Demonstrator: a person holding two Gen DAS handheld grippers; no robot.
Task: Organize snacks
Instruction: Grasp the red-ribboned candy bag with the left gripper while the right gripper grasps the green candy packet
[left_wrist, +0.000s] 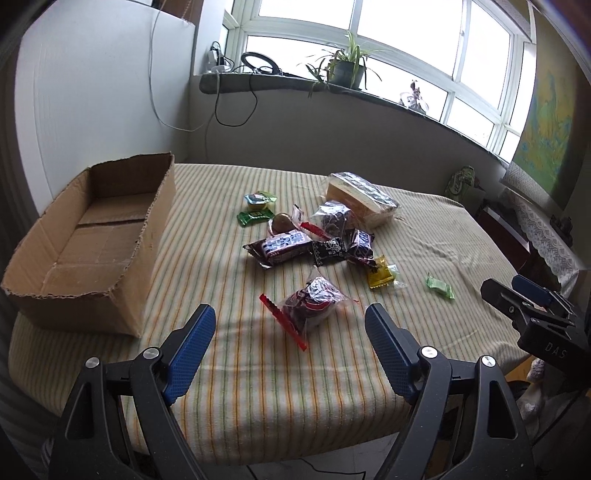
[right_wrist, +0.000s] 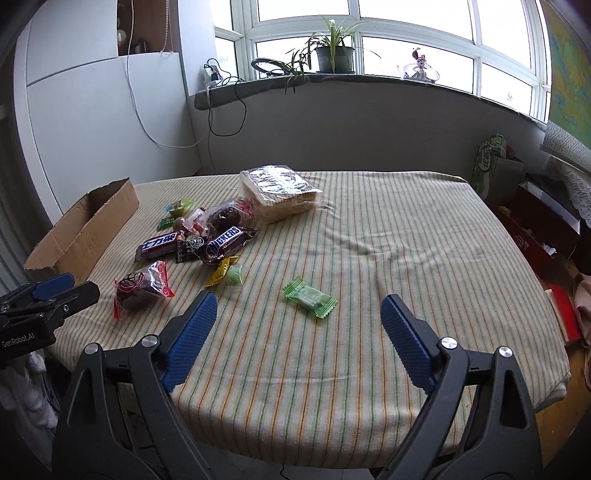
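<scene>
Revealing the cardboard box's (left_wrist: 85, 240) bare floor: left wrist only.

The box (left_wrist: 92, 240) is rough, matt brown cardboard with torn edges. A soft striped cloth (right_wrist: 369, 258) covers the table. The snack wrappers (left_wrist: 284, 247) are glossy, crinkled plastic. Both grippers' pads (right_wrist: 192, 332) look like textured blue rubber on matt black plastic.

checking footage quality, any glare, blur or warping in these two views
Left wrist view: window blown out white, room edges bowed by the fisheye, snacks sharp. Right wrist view: same blown-out window, green candy slightly soft, dark vignette in the corners.
</scene>
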